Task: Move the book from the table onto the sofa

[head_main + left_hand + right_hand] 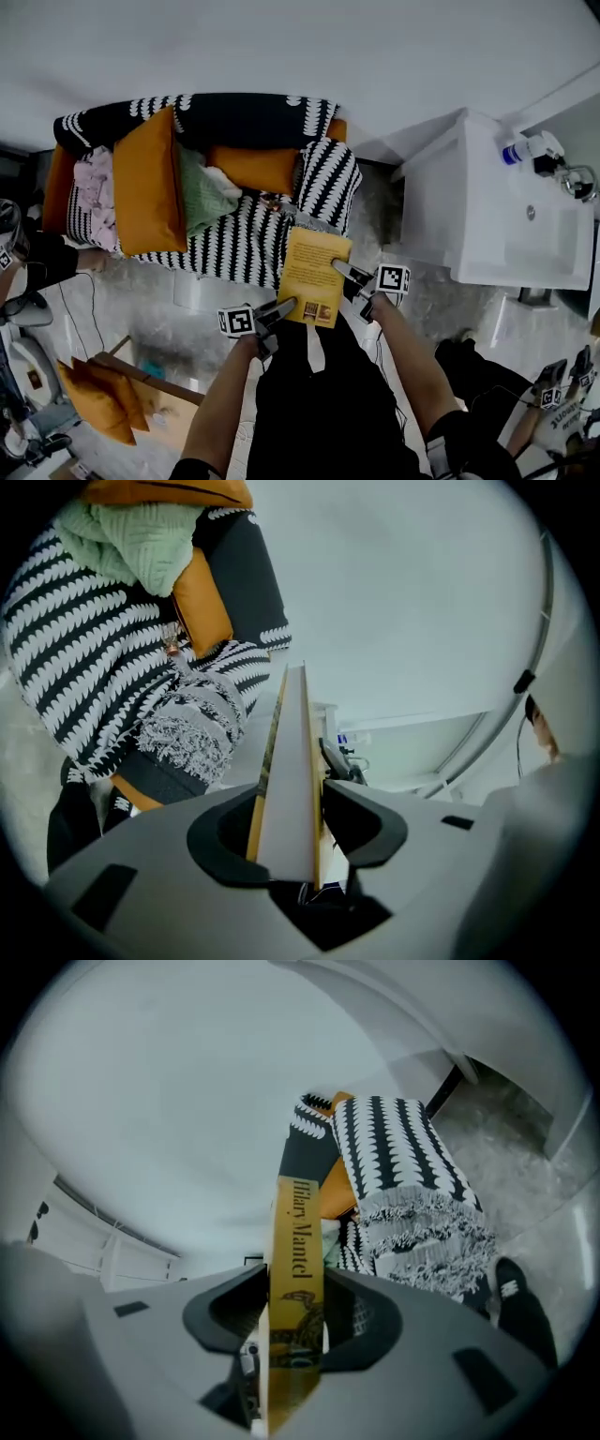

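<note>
Yellow-covered, the book (314, 272) was held between both tools at the front edge of the sofa (234, 251), with its far end over the striped throw (328, 178) and its near end short of the seat. The left gripper (284, 307) had its jaws partly closed and clamped on the page edge, and the right gripper (344, 271) likewise on the spine. If let go there, the book would likely tip off the seat front to the floor, as the orange cushions (145, 183) left little free seat.
</note>
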A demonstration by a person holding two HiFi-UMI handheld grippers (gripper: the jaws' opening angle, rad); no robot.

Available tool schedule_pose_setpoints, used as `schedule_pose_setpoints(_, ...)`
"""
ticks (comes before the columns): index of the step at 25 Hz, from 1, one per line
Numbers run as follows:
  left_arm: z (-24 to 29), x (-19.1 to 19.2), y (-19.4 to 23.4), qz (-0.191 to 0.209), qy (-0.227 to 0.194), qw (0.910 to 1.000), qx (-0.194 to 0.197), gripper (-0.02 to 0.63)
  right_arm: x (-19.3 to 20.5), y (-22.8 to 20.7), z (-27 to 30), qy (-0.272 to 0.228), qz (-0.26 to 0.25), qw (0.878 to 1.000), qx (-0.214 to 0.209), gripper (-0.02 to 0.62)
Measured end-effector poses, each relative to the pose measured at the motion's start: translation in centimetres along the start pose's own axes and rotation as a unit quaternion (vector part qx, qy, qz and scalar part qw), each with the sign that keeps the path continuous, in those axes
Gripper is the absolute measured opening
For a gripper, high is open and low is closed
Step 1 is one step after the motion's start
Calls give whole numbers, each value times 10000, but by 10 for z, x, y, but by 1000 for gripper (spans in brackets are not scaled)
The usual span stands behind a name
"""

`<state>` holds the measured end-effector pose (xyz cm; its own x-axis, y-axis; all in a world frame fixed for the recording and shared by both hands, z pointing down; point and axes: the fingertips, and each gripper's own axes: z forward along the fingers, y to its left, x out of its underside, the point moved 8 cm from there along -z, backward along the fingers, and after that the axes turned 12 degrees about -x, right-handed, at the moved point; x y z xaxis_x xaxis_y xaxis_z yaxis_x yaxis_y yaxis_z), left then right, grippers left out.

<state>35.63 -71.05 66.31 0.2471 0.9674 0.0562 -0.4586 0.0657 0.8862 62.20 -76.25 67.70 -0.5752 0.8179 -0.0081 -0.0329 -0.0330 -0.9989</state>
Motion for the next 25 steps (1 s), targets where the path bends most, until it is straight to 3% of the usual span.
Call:
schedule_pose_setpoints(5,44,-30,37,26,44,9999,-164,187,-35,-45,14,-88,-157,9991,371,170)
schedule_pose_setpoints(10,84,-55,68,303,144,9984,-451,210,-64,-87,25,-125,-299,9973,653,183)
schedule_pose_setpoints(17,110,-72,91,798,34,9923,-946,258,-81,-108,33,-226,-767,9887,1265,207)
schedule_pose_setpoints(20,113,-74,94,1044,68,9864,-1265,272,-81,-114,32,-229,-1055,9804,1649,224)
schedule_pose_setpoints(23,116,-74,98,1428,278,9759,-1629,273,-81,-118,32,-31,-1641,9627,2151,242)
schedule_pose_setpoints(25,119,-75,100,1412,374,9757,-1634,275,-83,-115,35,80,-1893,9563,2228,244)
